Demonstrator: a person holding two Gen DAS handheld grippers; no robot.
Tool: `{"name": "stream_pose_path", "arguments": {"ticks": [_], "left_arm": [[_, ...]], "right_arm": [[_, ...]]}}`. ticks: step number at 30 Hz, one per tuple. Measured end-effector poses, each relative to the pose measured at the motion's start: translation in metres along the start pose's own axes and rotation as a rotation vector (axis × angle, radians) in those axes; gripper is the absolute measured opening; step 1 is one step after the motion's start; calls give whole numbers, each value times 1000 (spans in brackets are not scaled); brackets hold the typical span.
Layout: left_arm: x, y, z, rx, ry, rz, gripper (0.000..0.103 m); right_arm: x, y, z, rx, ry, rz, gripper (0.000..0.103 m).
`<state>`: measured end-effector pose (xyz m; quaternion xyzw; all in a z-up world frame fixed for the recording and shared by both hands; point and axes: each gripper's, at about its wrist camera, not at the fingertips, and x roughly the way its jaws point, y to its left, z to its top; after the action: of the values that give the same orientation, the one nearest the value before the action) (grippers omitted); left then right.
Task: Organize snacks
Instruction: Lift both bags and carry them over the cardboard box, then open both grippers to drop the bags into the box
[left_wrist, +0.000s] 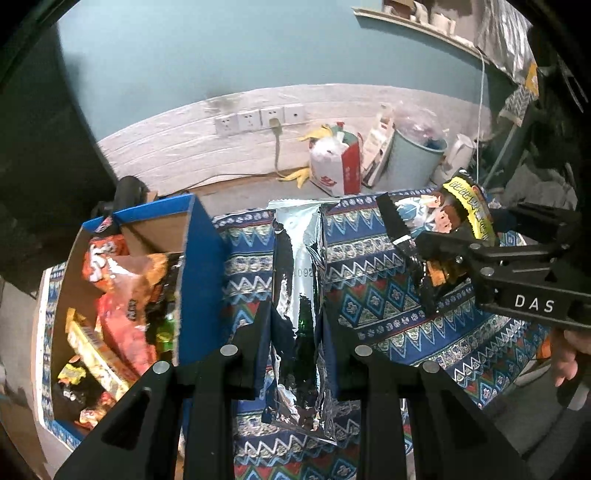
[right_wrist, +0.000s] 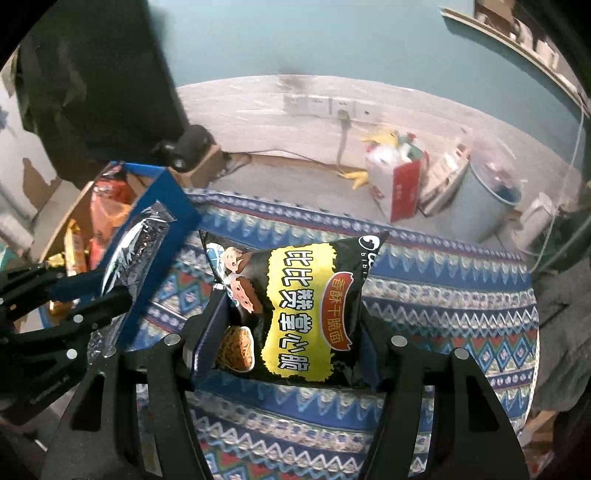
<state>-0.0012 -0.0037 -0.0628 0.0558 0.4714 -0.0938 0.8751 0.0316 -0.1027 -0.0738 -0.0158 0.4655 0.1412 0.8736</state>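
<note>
My left gripper (left_wrist: 297, 325) is shut on a long silver foil snack bag (left_wrist: 299, 280) and holds it above the patterned cloth, just right of the blue cardboard box (left_wrist: 197, 258). The box holds several orange, red and yellow snack packs (left_wrist: 122, 295). My right gripper (right_wrist: 291, 317) is shut on a black and yellow noodle snack bag (right_wrist: 299, 302) and holds it above the cloth. That bag shows in the left wrist view (left_wrist: 454, 218) at the right. The silver bag shows in the right wrist view (right_wrist: 129, 247) beside the blue box (right_wrist: 162, 236).
A blue patterned cloth (left_wrist: 376, 266) covers the table. Behind it on the floor stand a red and white bag (left_wrist: 336, 162), a pale blue bin (left_wrist: 417, 155) and banana peels. Wall sockets (left_wrist: 258, 118) with a cable sit on the back wall.
</note>
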Motion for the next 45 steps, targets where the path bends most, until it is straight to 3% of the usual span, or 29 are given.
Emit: {"name": "stream_pose_path", "arguments": {"ticks": [15,24,34,38,45], "left_arm": [[-21,79,-15,-158,-31,62,26],[-21,125,-36,-245,-17,117,26],[-2,167,-58,-327,44,130,27],[-2,181,-62,-352,66,173,61],[-26,211,-70,-431,33,218,69]], "right_arm": [[12,68,27,-79,-10,80,63],[26,111,41,-118,2,128,63],[44,158,50,-174,21,176,63],[52,178,51,-206,33,194,63],[68,209,54,-272,52,246,63]]}}
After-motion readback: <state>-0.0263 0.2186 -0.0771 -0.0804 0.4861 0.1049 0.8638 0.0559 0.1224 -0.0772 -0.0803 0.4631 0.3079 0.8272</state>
